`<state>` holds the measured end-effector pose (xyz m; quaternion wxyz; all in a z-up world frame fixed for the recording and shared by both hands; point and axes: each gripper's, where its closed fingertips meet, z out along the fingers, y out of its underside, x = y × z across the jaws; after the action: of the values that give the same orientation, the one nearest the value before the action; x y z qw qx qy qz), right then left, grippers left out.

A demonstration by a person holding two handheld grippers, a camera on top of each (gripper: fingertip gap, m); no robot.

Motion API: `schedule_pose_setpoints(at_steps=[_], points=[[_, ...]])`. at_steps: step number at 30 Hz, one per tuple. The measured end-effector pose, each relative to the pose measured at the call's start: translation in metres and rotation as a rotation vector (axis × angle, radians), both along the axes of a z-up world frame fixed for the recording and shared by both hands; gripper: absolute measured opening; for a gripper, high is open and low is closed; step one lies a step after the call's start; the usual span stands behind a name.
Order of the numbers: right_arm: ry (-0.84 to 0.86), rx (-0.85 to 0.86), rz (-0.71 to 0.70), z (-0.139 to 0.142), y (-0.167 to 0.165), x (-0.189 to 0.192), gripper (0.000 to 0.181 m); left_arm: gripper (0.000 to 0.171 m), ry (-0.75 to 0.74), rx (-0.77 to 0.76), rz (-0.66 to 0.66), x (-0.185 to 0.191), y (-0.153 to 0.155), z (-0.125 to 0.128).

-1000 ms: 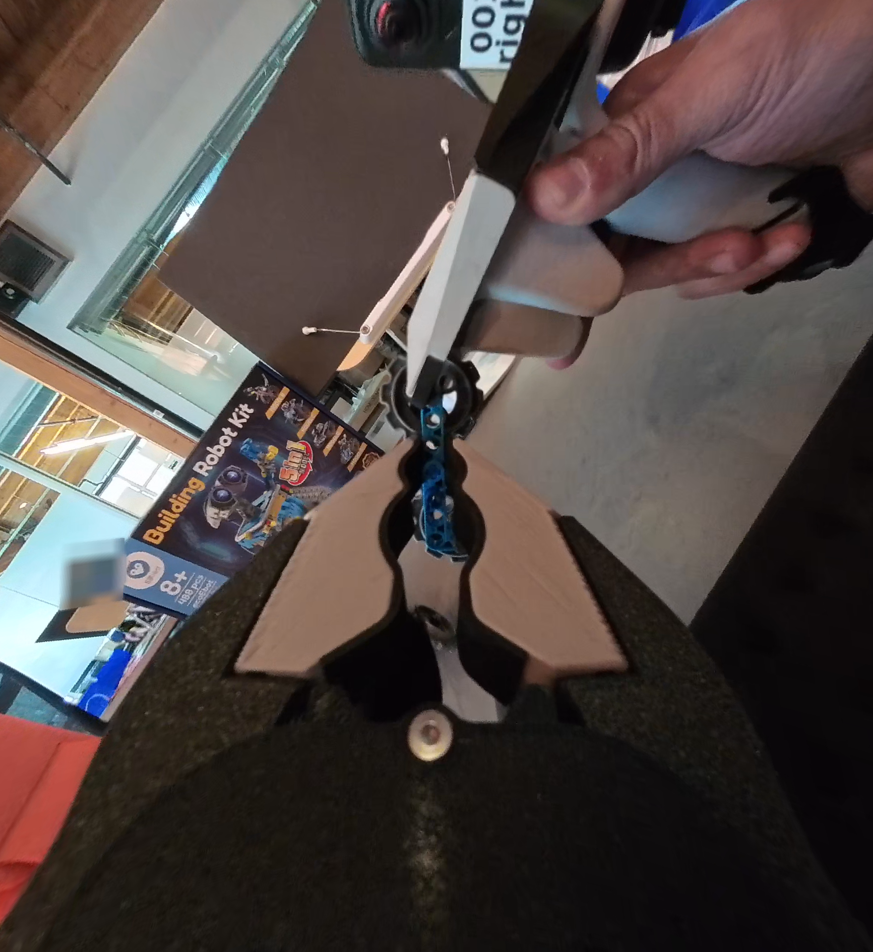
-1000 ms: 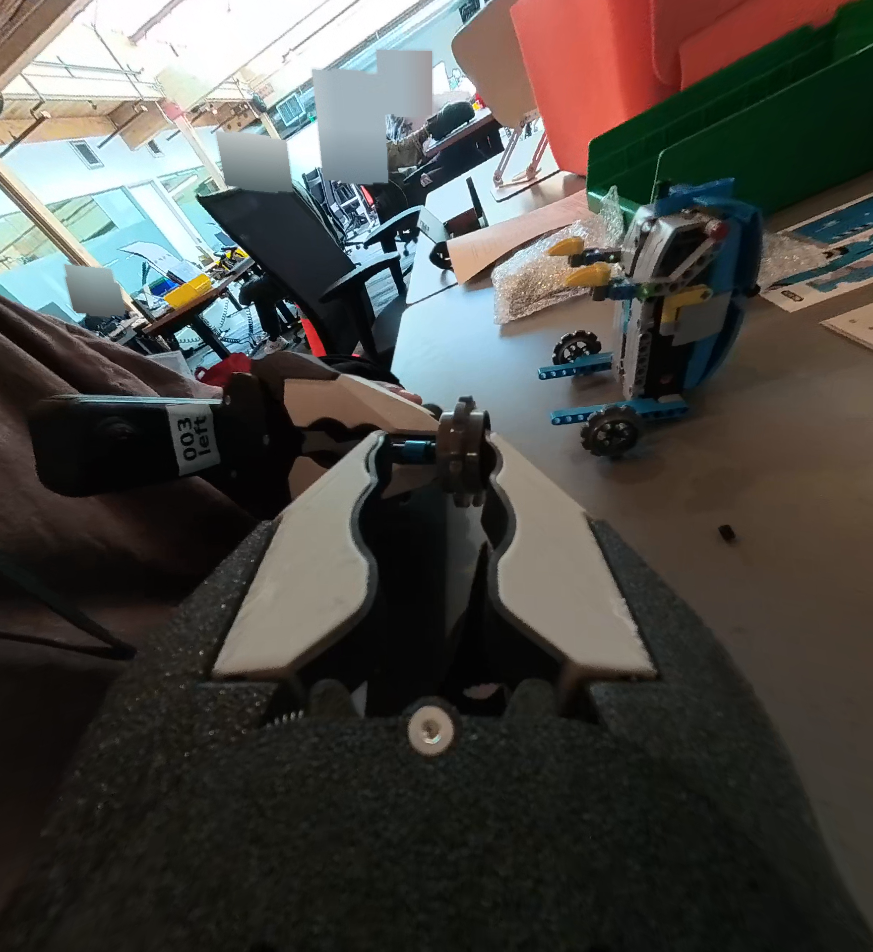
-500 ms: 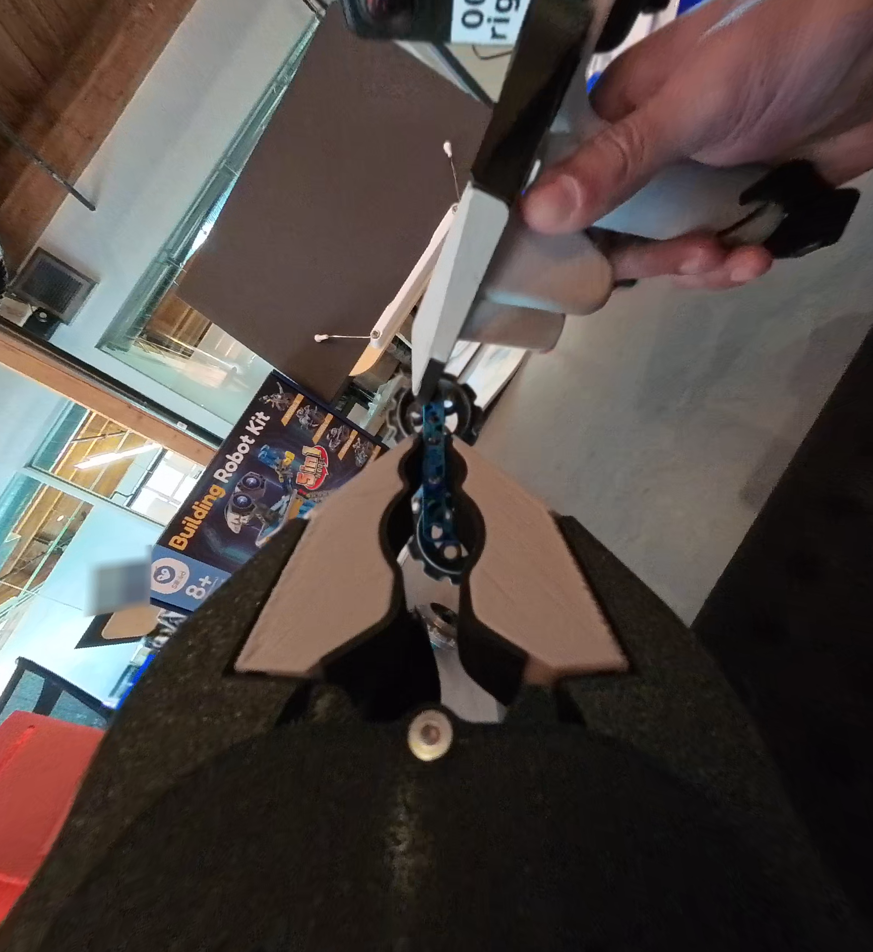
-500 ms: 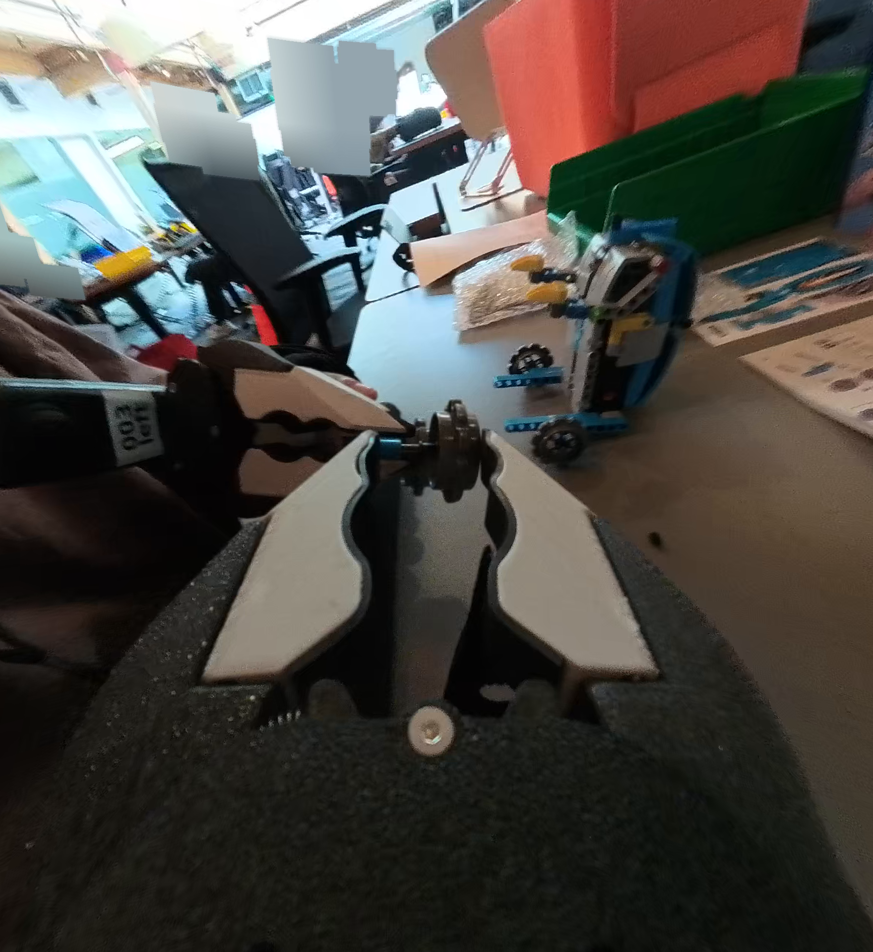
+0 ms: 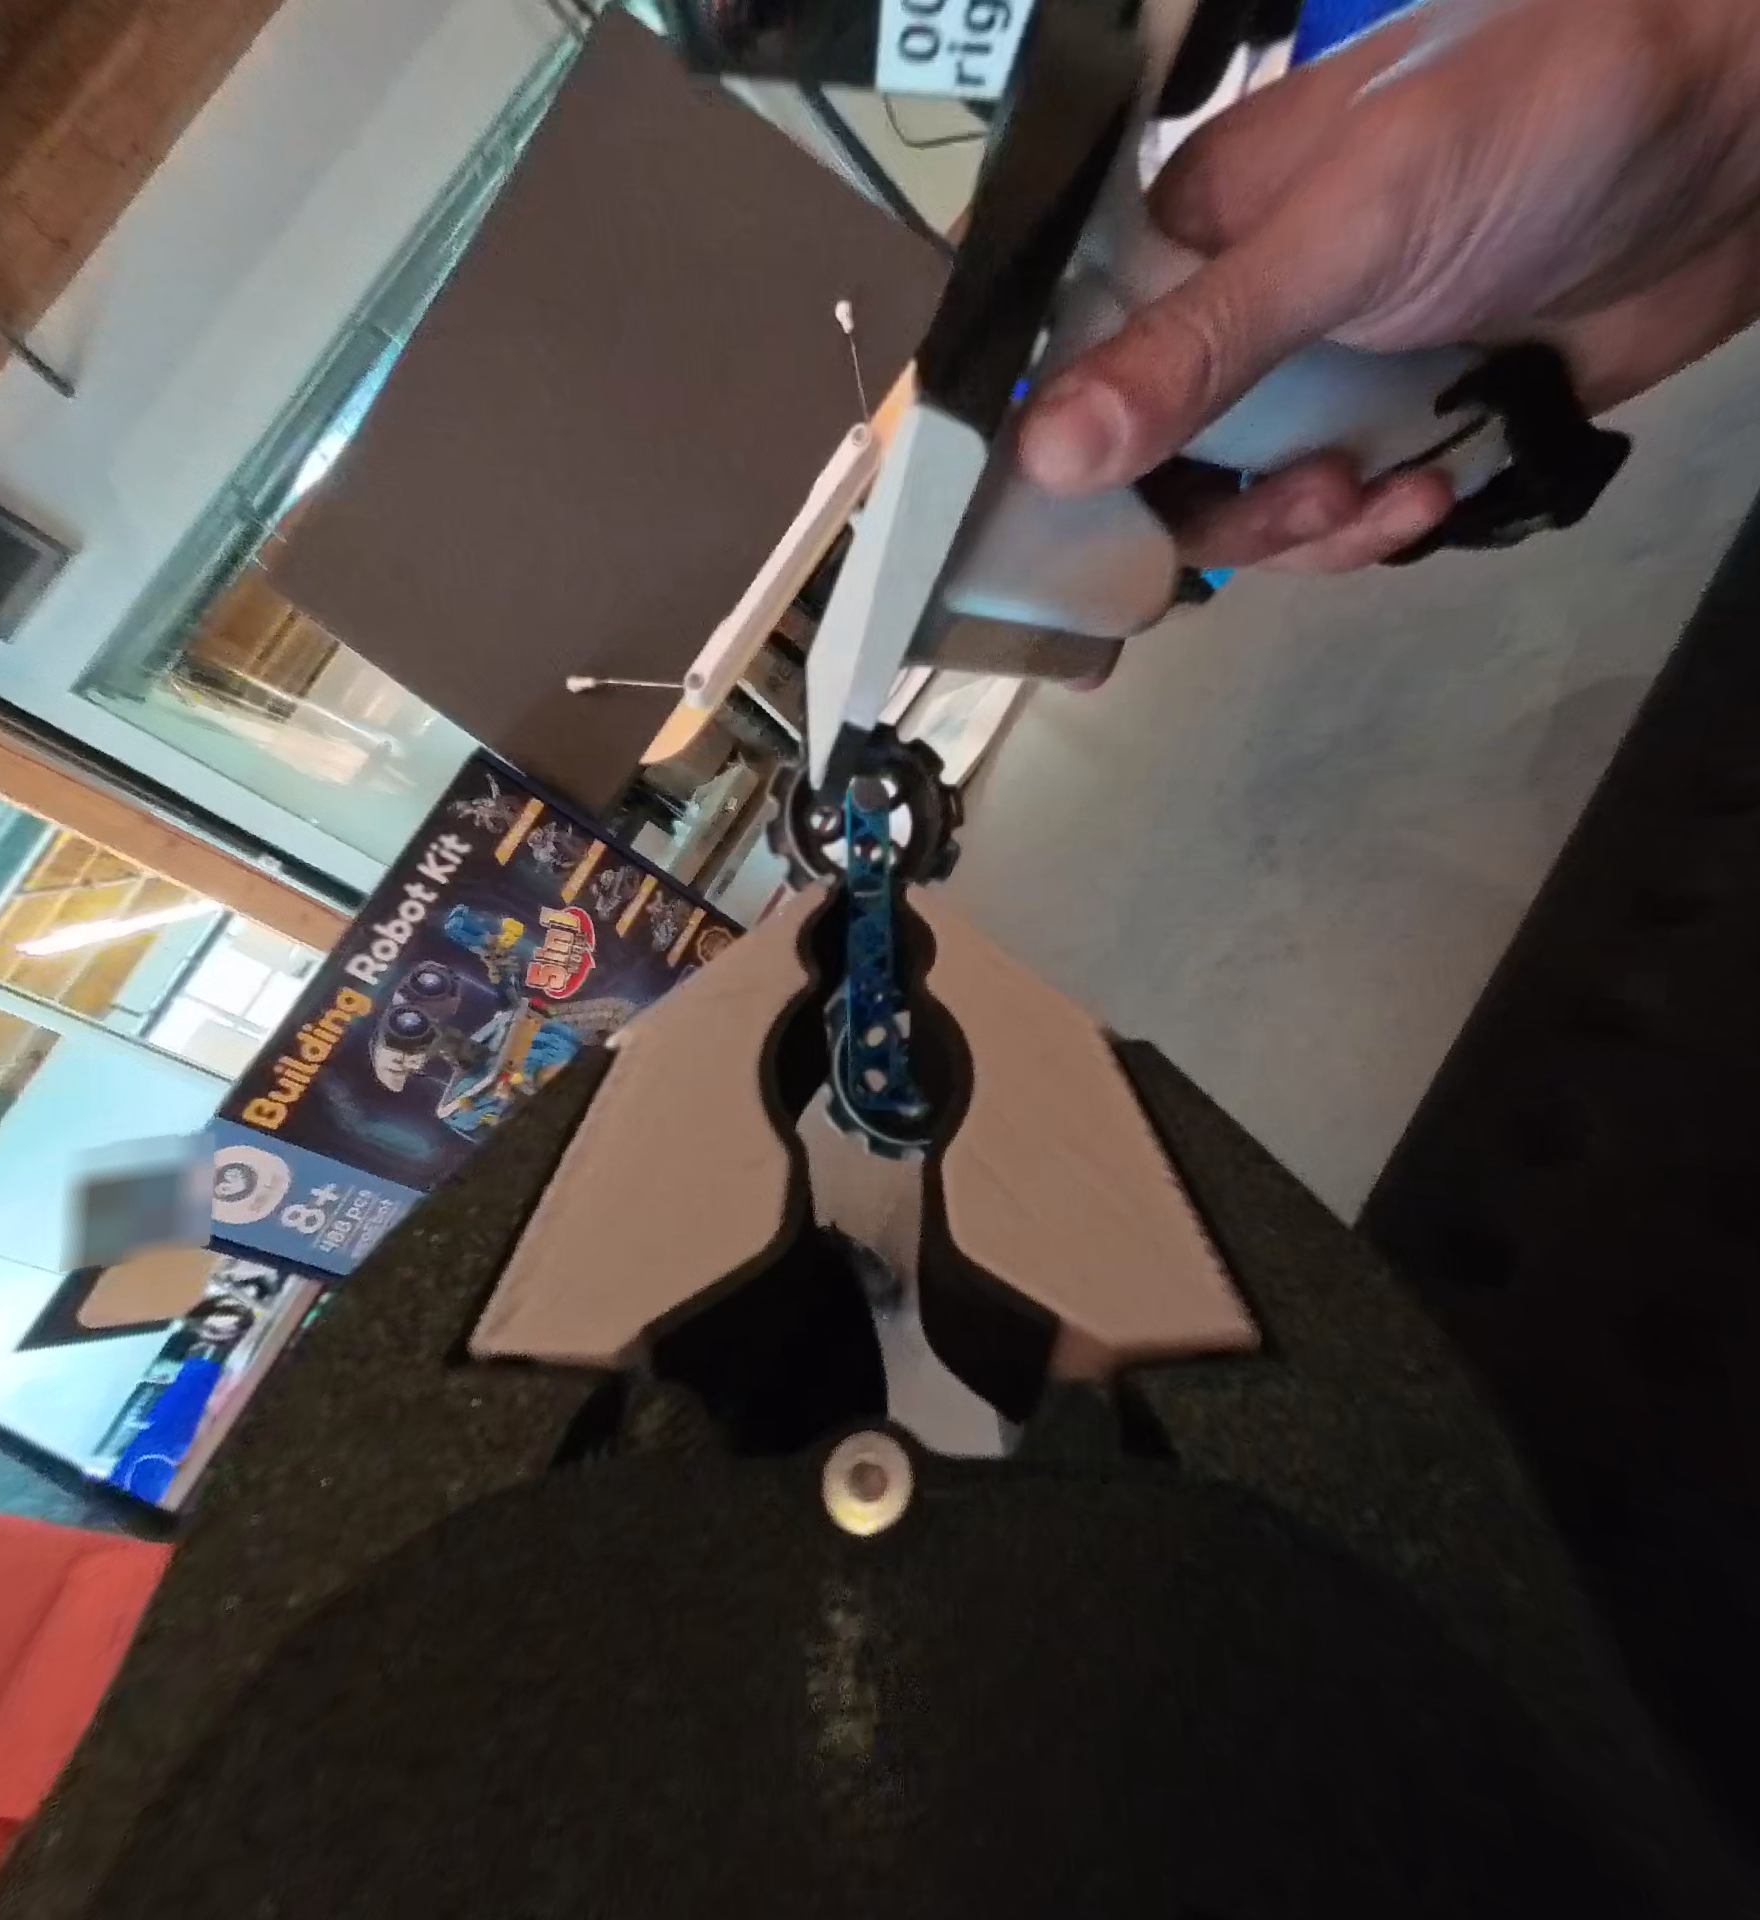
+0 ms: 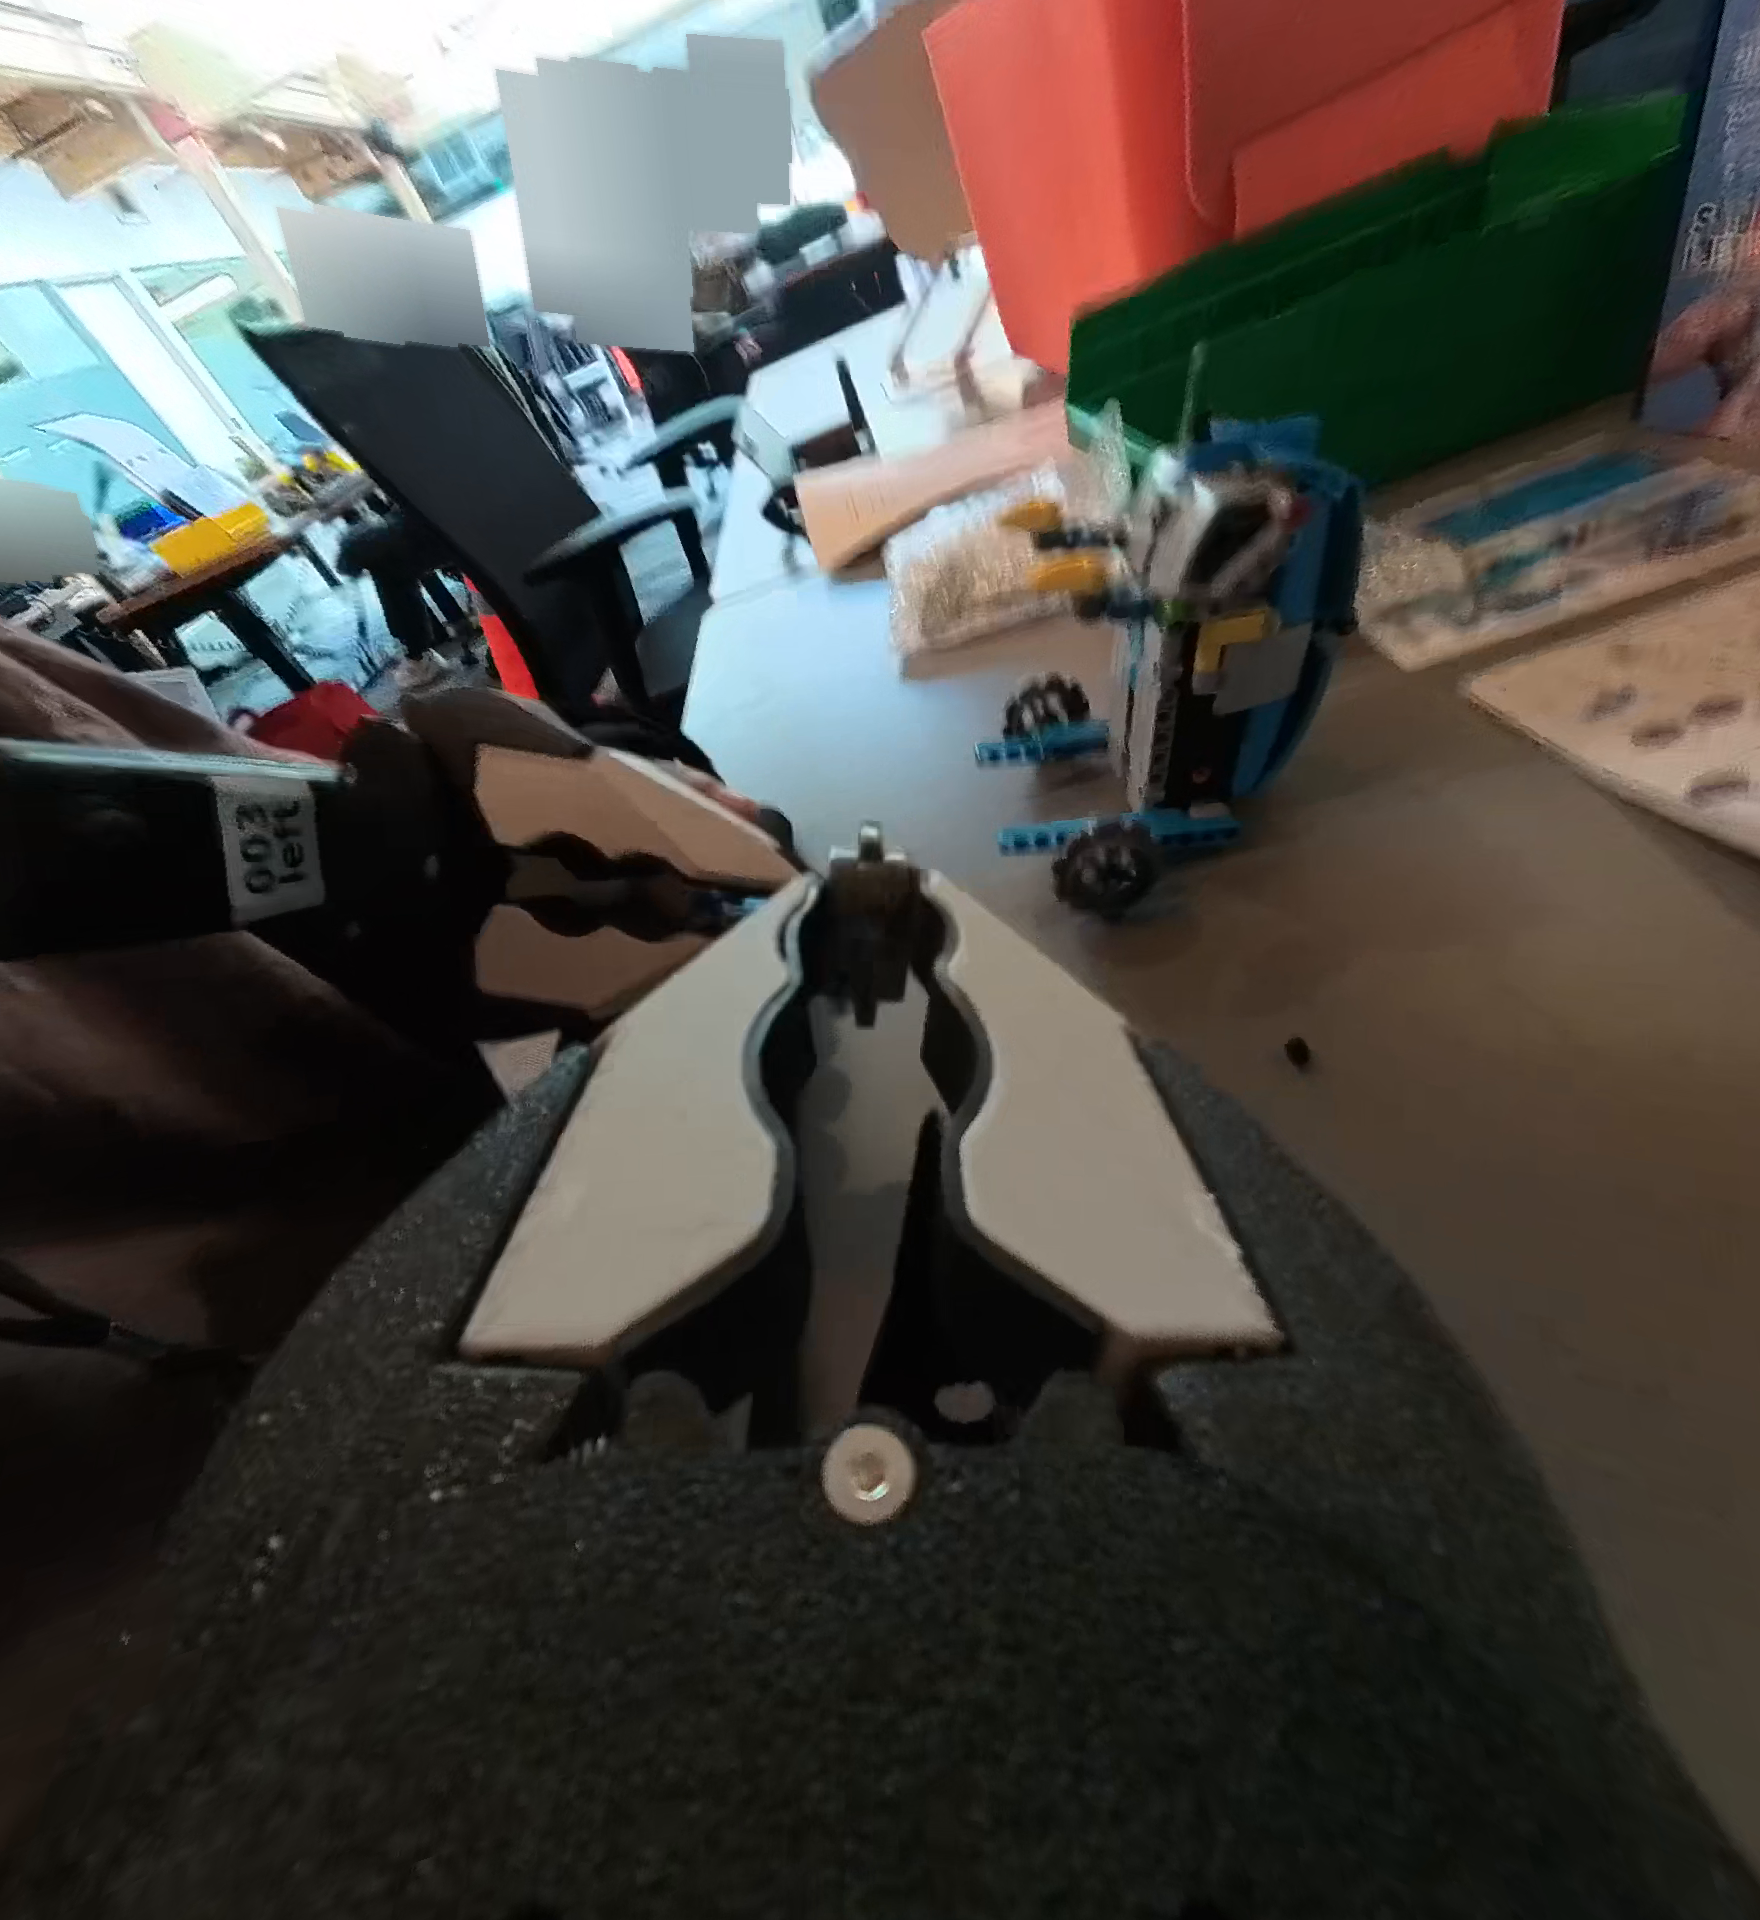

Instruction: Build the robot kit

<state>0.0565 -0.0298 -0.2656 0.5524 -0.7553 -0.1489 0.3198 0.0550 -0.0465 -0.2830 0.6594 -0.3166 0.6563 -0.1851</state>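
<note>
We see a blue perforated beam (image 5: 871, 961) clamped edge-on between the left gripper (image 5: 868, 914) tips, its far end meeting a dark toothed wheel (image 6: 868, 925) pinched by the right gripper (image 6: 868, 896).

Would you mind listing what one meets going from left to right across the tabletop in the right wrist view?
Left gripper → black wheel in the right gripper → blue toy robot → printed sheets.

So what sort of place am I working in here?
Likely a shared office or maker workspace: black office chairs at desks behind, a partly built blue toy robot on the grey table, its kit box nearby.
</note>
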Motion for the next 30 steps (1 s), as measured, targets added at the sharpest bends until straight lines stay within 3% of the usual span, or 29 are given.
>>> schedule_pose_setpoints(at_steps=[8, 12, 15, 17, 20, 25, 30], points=[[0.076, 0.019, 0.040, 0.004, 0.000, -0.003, 0.016, 0.006, -0.040, 0.036, 0.018, -0.002, 0.004, 0.006], [0.085, 0.126, 0.058, 0.022, -0.007, 0.000, 0.036, 0.006, -0.069, 0.033, 0.007, -0.008, 0.007, 0.012], [-0.257, 0.274, 0.072, 0.017, -0.016, -0.006, 0.034, 0.006, -0.017, -0.119, -0.135, -0.009, -0.004, 0.005], [-0.491, 0.257, 0.061, 0.007, -0.020, -0.008, 0.038, 0.006, 0.037, -0.273, -0.255, -0.010, -0.013, 0.001], [-0.702, 0.231, 0.120, -0.003, -0.028, -0.020, 0.035, 0.006, 0.144, -0.465, -0.369, -0.010, -0.019, -0.009], [-0.874, 0.172, 0.136, -0.028, -0.028, -0.023, 0.024, 0.006, 0.190, -0.512, -0.410, -0.012, -0.022, -0.012], [-0.882, 0.165, 0.125, -0.031, -0.028, -0.017, 0.009, 0.007, 0.206, -0.460, -0.392, -0.012, -0.024, -0.017]])
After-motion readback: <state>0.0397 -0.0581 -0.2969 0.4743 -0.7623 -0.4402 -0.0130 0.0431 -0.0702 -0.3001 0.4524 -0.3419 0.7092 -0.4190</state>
